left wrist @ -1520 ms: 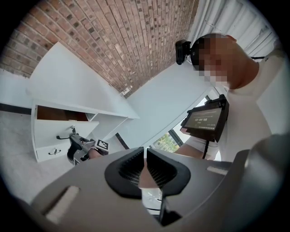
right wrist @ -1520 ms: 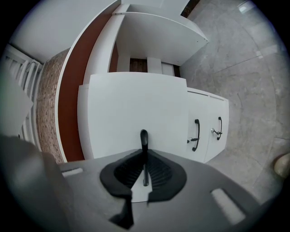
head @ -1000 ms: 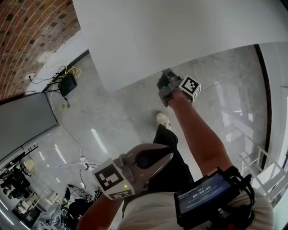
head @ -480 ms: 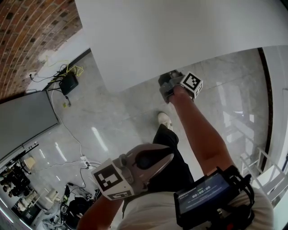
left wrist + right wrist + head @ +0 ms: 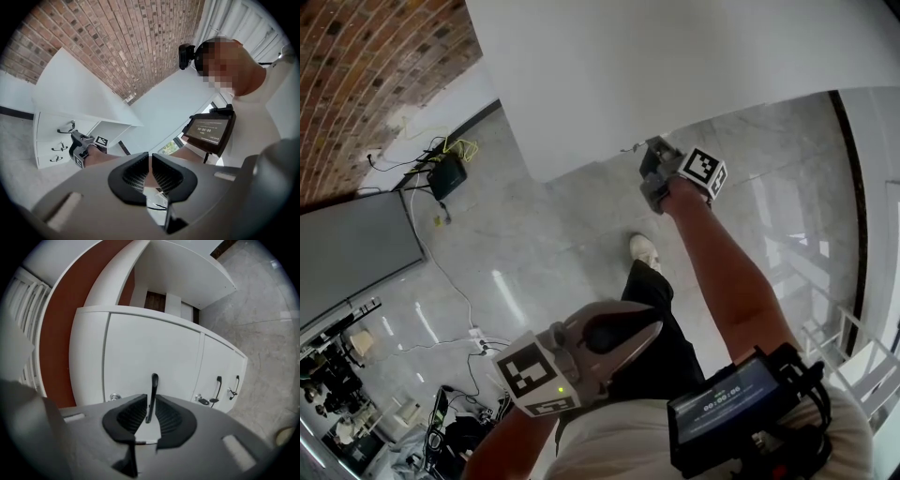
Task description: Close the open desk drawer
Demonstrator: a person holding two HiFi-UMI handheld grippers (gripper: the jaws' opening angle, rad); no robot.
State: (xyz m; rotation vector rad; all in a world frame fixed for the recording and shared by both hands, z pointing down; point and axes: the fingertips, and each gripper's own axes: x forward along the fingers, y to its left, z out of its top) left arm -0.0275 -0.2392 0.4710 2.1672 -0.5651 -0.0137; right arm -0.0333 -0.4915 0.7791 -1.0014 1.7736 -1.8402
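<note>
The right tongs point(image 5: 150, 403) clamp the black drawer handle point(image 5: 153, 380); the left tongs point(image 5: 150, 159) are closed and empty. Closing is under way. Next, likely push the drawer front point(image 5: 154, 352) inward.

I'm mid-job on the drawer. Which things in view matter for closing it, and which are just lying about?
In the job: right gripper, fingers shut on the black handle; white drawer front.

Lying about: left gripper, shut and empty; black box and cables on the floor; two other drawer handles.
</note>
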